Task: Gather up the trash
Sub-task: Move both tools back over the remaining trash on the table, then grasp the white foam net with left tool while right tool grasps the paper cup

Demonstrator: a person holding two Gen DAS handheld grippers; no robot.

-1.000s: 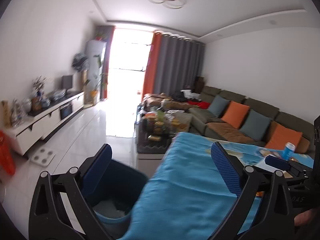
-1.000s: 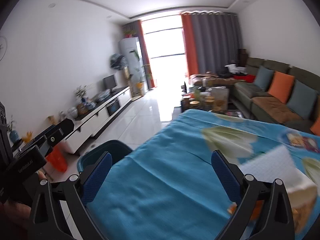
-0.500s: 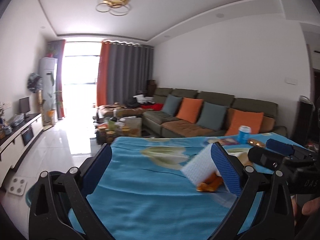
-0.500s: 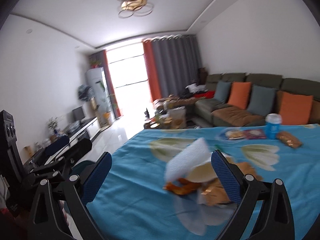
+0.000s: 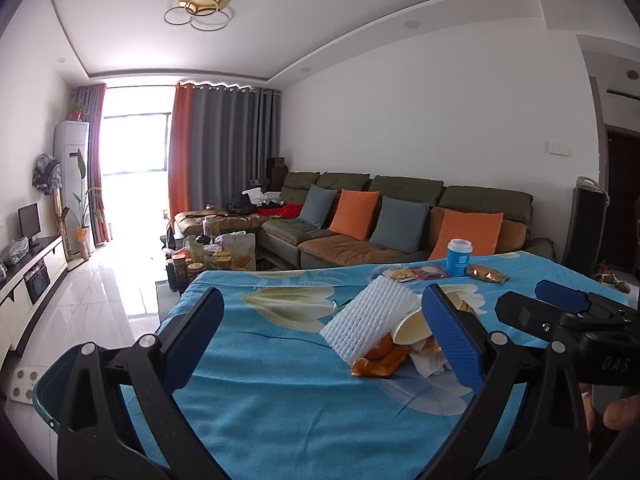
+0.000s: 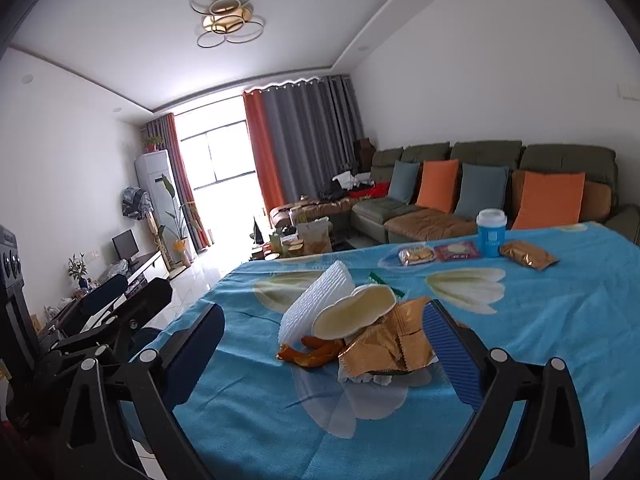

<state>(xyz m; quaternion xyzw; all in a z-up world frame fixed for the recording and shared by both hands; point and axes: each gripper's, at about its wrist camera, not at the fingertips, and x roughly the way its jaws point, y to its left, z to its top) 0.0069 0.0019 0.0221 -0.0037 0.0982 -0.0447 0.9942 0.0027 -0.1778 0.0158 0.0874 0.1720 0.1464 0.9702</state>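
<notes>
Your trash pile (image 6: 356,332) sits mid-table on the blue cloth (image 6: 520,320), well short of the blue cup (image 6: 491,233), and both the left gripper (image 5: 320,344) and right gripper (image 6: 324,352) hover before it with fingers spread wide and empty. The white foam net (image 6: 316,300) looks light and squashy, the gold wrapper (image 6: 384,348) thin and crinkly. Pinch each across a free edge, gently.

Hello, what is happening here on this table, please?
A person holds two grippers over a table with a blue cloth. Both the left gripper and the right gripper are open and empty, facing a trash pile: white foam net, crushed paper cup, gold wrapper. Nothing is picked up.
</notes>
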